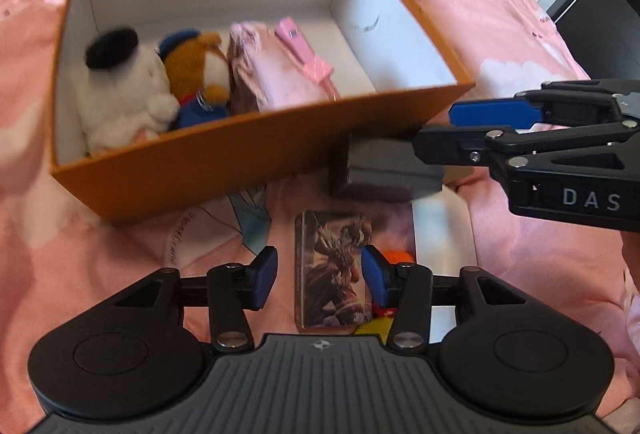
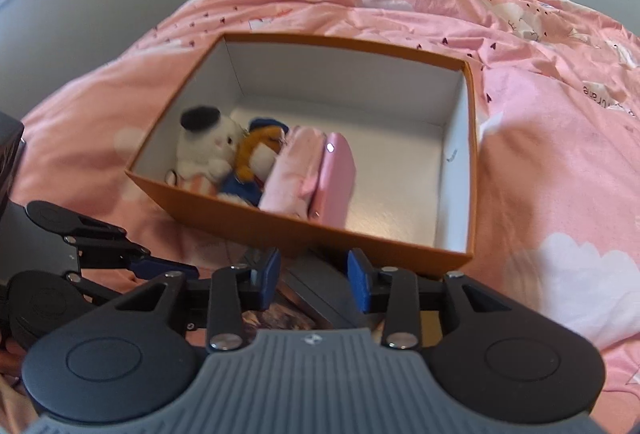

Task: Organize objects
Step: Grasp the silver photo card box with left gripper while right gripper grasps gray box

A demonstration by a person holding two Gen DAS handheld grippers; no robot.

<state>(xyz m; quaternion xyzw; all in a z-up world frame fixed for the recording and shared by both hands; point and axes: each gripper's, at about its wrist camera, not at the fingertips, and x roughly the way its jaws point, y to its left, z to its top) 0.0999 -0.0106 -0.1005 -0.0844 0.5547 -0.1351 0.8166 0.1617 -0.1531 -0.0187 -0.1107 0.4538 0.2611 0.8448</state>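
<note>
Left wrist view: an orange box (image 1: 224,154) with a white interior is seen resting on a pink bedspread (image 1: 500,34). Along its near inner wall a white plush (image 1: 120,94), a brown plush in blue clothes (image 1: 200,74), a folded pink cloth (image 1: 272,74) and a pink case (image 1: 304,50) are lined up side by side. The left gripper (image 1: 318,280) is held low over the bed with its jaws spread apart and nothing between them; a picture card (image 1: 334,270) is seen lying on the bedspread beneath the gap, beside some partly hidden orange and yellow items that cannot be identified. The right gripper (image 1: 436,134) is seen entering from the right, its jaws closed on a dark grey box (image 1: 384,170) that is held just in front of the orange box's near wall, above the bedspread.

From the right wrist view, the dark grey box (image 2: 316,286) is seen clamped between the blue pads (image 2: 358,274), just short of the orange box (image 2: 360,238). The right half of the orange box's floor is bare white. The left gripper (image 2: 168,268) is visible at the lower left.
</note>
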